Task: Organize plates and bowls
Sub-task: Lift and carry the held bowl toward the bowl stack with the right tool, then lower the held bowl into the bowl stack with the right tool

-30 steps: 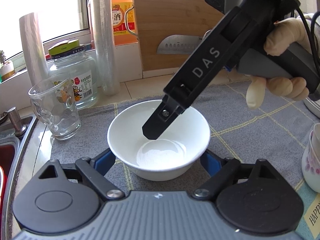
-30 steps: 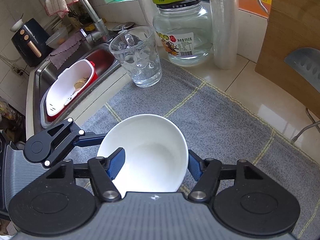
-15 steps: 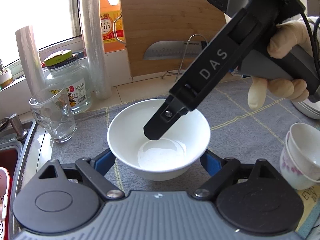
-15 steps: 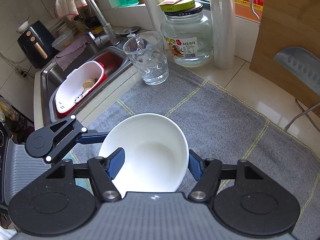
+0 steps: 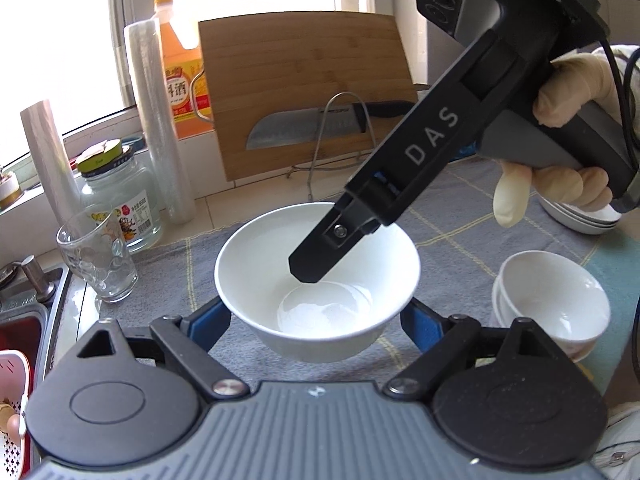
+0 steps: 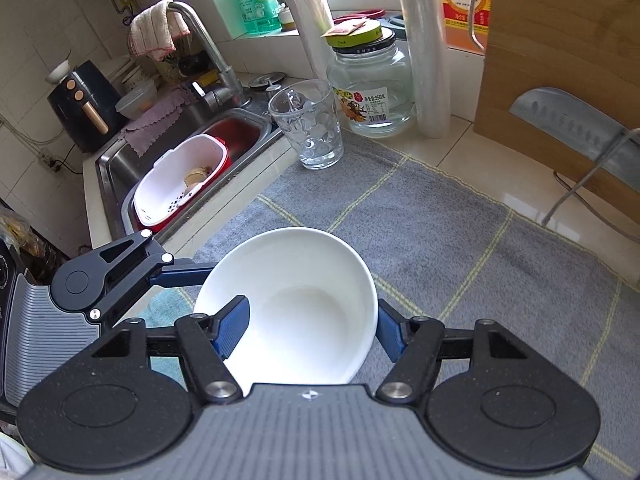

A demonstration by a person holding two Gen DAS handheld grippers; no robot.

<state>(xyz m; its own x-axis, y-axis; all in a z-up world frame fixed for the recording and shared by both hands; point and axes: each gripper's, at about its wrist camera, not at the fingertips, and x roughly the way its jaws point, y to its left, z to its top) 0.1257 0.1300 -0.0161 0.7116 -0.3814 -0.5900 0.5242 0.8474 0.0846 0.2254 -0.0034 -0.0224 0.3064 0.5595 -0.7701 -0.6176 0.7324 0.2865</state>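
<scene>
**One bowl in the air, a stack waiting at the cloth's right edge**

The white bowl point(image 5: 316, 280) is carried above the grey checked cloth point(image 6: 460, 264), gripped from two sides at once. The left gripper point(image 5: 316, 320) spans the bowl's outer wall with a blue pad on each side. The right gripper point(image 6: 308, 328) pinches the rim, with one finger inside the bowl and the other outside. Both are clamped on it.

The task looks part done. Near the cloth's right edge stands a stack of small bowls point(image 5: 552, 304), at least two nested; the exact count cannot be told. Behind it, a stack of plates point(image 5: 576, 216) shows about three rims, partly hidden by the person's gloved hand point(image 5: 560, 128). The carried bowl is the only loose one in view, and it probably belongs with those stacks.
</scene>
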